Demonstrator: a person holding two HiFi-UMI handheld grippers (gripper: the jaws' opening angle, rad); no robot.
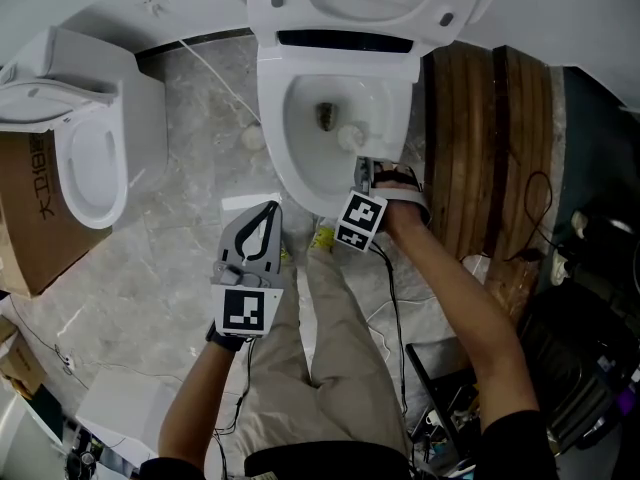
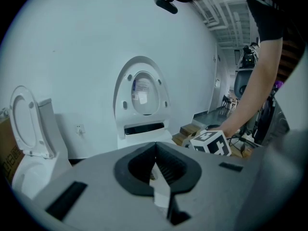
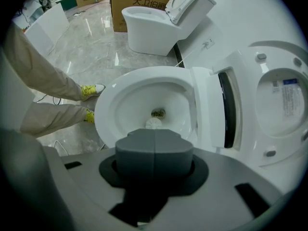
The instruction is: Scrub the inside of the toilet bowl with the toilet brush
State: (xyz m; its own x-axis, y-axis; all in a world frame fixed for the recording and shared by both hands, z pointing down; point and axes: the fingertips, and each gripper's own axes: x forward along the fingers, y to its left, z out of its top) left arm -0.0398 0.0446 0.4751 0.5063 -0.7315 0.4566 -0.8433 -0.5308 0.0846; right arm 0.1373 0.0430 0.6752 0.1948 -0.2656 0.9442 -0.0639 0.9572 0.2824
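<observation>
my right hand-held gripper (image 1: 364, 171) is closed tight on the toilet brush (image 1: 350, 136). its white head sits low in the toilet bowl (image 1: 298, 158), just beside the drain (image 1: 326, 116). to scrub well i'd press the bristles on the porcelain, sweep round the wall up under the rim, and keep my strokes short so the handle doesn't twist. my left hand-held gripper (image 1: 273, 210) hangs closed and empty. the grey marble floor (image 1: 180, 228) looks slick, with cables (image 1: 395, 318) by my feet, a second toilet (image 1: 90, 158) and a cardboard box (image 1: 25, 208) nearby.

Showroom-like workspace: unplumbed toilets (image 1: 340, 98), cardboard box (image 1: 25, 208), marble floor (image 1: 180, 258)
</observation>
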